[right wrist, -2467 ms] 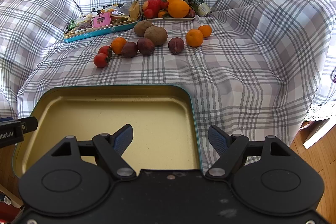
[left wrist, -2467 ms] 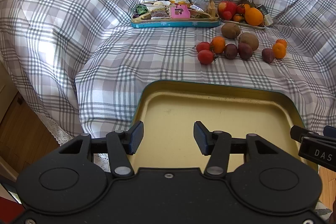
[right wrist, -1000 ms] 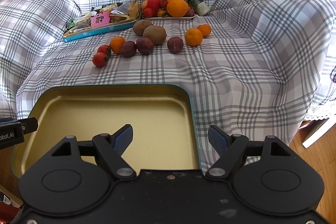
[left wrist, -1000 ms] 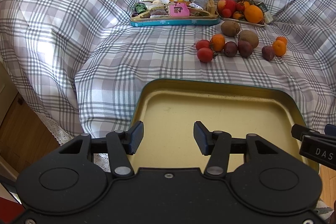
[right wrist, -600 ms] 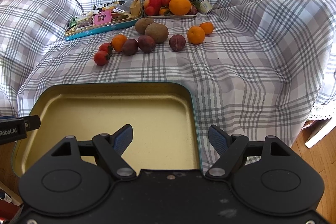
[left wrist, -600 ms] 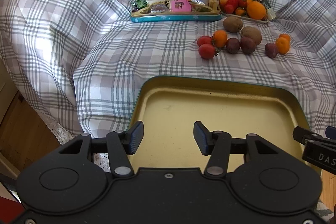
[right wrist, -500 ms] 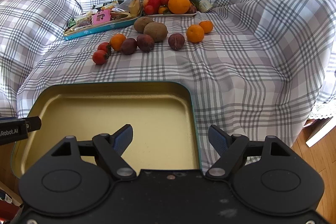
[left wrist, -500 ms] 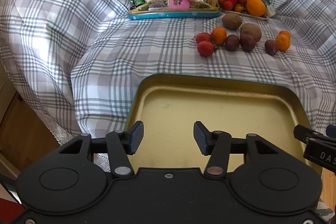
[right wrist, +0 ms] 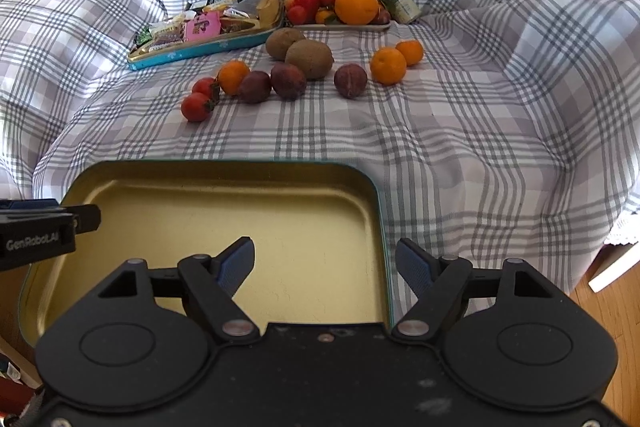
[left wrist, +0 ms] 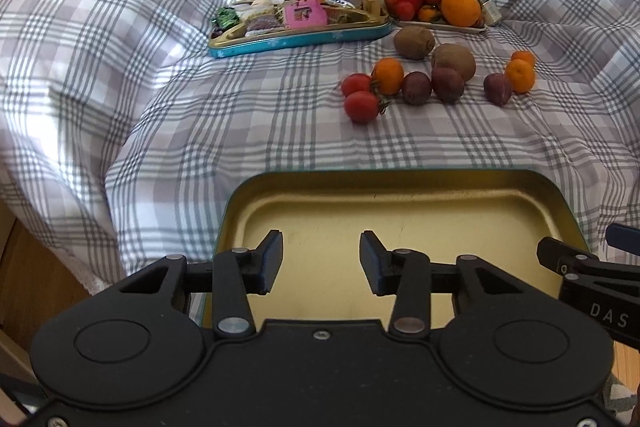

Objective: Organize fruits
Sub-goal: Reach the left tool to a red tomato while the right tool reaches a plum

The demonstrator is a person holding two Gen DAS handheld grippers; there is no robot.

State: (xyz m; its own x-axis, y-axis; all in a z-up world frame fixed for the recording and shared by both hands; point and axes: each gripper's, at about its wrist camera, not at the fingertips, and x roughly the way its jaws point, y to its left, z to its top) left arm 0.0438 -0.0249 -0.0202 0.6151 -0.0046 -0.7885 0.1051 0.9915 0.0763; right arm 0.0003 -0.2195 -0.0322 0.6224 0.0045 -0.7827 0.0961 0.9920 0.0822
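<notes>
An empty gold-lined tray (left wrist: 404, 187) (right wrist: 224, 183) lies at the near edge of the checked cloth. My left gripper (left wrist: 321, 259) hovers over the tray's near left part; its jaws are closing, with nothing between them. My right gripper (right wrist: 325, 263) stands open, its fingers on either side of the tray's right rim, not touching it. Loose fruit lies farther back: two tomatoes (left wrist: 361, 107), a tangerine (left wrist: 388, 75), plums (left wrist: 448, 84), two kiwis (left wrist: 453, 61) and two more tangerines (left wrist: 519, 75).
At the back, a blue tin (left wrist: 300, 41) holds wrapped snacks. Beside it a white plate (left wrist: 436, 25) carries an orange and red fruit, with a small can (left wrist: 486, 7) at its right. Cloth folds rise on both sides. Wooden floor shows past the cloth's edges.
The left gripper's fingers have come closer together. The left view has drifted a little toward the fruit and to the right. The right view is nearly the same.
</notes>
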